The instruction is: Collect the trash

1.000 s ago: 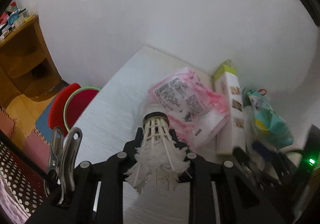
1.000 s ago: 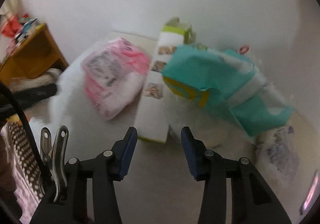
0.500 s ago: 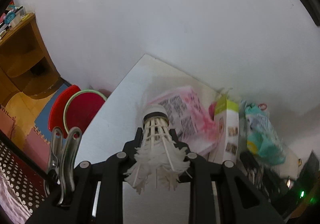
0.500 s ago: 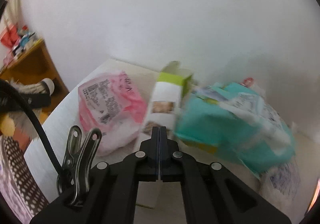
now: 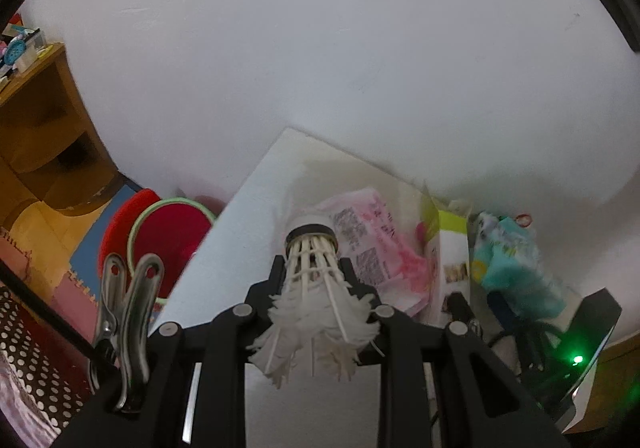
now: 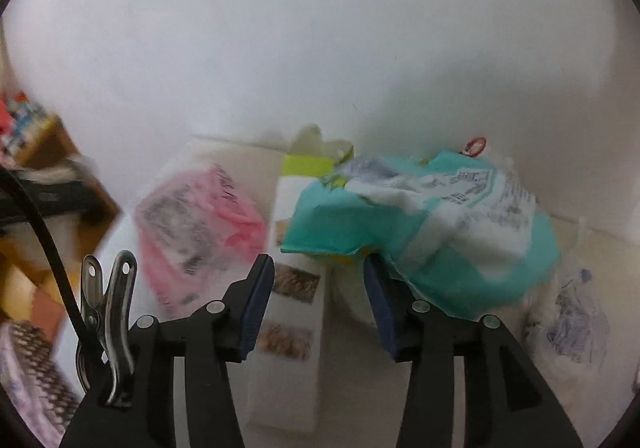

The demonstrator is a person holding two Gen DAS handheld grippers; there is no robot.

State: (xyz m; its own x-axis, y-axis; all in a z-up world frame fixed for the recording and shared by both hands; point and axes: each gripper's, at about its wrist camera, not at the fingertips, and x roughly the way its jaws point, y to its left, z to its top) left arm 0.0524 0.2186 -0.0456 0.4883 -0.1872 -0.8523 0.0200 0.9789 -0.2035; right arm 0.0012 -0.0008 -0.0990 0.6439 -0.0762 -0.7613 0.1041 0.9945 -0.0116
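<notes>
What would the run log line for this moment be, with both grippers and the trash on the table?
left gripper: shut on shuttlecock | right gripper: just opened, empty, above white carton | pink bag, teal bag: on table

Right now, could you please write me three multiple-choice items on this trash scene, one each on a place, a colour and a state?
1. Where is the white feathered shuttlecock?
A. Between the left gripper's fingers
B. Lying on the white tabletop
C. Inside the red round basin

2. What colour is the crinkled plastic bag left of the tall white-and-lime carton?
A. Blue
B. Pink
C. Black

3. How is the right gripper?
A. Shut on the carton
B. Shut on the teal wrapper
C. Open, holding nothing

Answers: 1 A, the black fingers clamp its feather skirt; 2 B, its film shows pink under the printed label; 3 C, the blue pads stand apart, having just been opening, with nothing pressed between them.
</notes>
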